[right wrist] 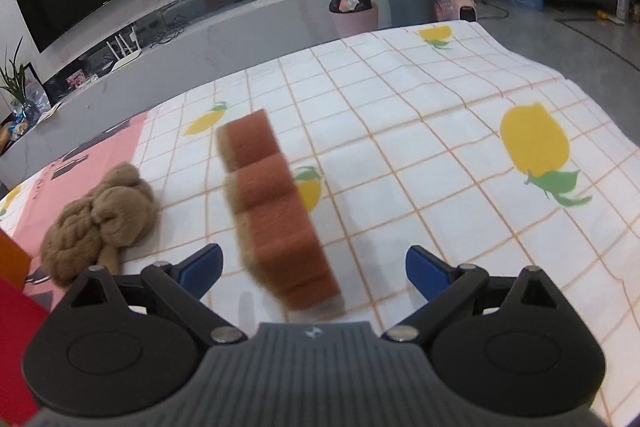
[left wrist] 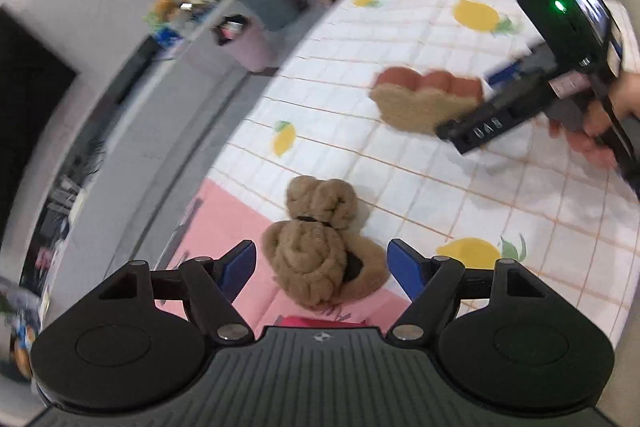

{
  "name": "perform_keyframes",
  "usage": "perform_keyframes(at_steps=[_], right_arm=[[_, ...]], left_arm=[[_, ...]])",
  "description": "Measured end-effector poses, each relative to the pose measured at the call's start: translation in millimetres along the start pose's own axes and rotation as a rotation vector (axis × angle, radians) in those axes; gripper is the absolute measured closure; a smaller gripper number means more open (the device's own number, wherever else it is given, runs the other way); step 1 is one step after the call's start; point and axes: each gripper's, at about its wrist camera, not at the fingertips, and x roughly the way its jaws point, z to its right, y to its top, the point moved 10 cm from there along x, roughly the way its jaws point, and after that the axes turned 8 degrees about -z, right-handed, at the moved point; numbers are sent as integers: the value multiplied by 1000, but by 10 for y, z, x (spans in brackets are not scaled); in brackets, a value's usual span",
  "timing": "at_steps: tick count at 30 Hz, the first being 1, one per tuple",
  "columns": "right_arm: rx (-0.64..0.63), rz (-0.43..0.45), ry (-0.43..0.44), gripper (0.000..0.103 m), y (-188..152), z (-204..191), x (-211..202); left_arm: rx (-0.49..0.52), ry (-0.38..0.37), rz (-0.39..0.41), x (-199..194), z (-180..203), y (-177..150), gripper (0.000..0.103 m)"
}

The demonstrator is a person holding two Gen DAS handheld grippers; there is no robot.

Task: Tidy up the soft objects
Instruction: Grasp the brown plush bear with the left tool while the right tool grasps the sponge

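Both handheld devices hang over a cloth-covered desk [right wrist: 400,115], white with an orange grid and yellow lemon print. The left gripper [left wrist: 322,267] has its jaws wide apart with nothing clamped; the tan knitted plush toy with rope-like coils [left wrist: 320,251] lies on the cloth directly ahead of them, between the two blue pads but not touching either. The right gripper [right wrist: 314,273] likewise has its jaws spread and empty; the loaf-shaped plush with a reddish-brown scalloped crust and beige furry face [right wrist: 272,211] sits ahead of and between them, apart from both pads.

Both toys appear light, soft and compressible, with fuzzy surfaces unlikely to slip and nothing fragile. The knitted toy looks floppy and would likely sag if held by a single coil; its thick middle, near the dark band, seems the firmest hold. The loaf plush looks fuller and shape-keeping; squeezing across its narrow width at mid-length should carry it level.
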Motion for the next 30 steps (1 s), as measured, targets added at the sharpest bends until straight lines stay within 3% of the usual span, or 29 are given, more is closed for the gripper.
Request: perform_keyframes(at_steps=[3, 6, 12, 15, 17, 18, 25, 30], right_arm=[[-91, 23, -7, 7, 46, -22, 50], [-106, 24, -7, 9, 67, 45, 131], [-50, 25, 14, 25, 76, 183, 164], [-80, 33, 45, 41, 77, 120, 142], [-103, 39, 58, 58, 76, 70, 147], [-118, 37, 63, 60, 71, 44, 156], [-128, 34, 114, 66, 47, 65, 175], [-236, 60, 75, 68, 3, -22, 189]], left_arm=[[123, 20, -30, 178, 67, 57, 15], [182, 27, -76, 394, 63, 101, 15], [203, -1, -201, 830, -26, 96, 15], [253, 34, -236, 1032, -42, 73, 15], [245, 43, -247, 1135, -82, 91, 15], [227, 35, -254, 1170, -100, 110, 15], [234, -10, -286, 1378, -79, 235, 14], [145, -89, -284, 1497, -87, 339, 16]])
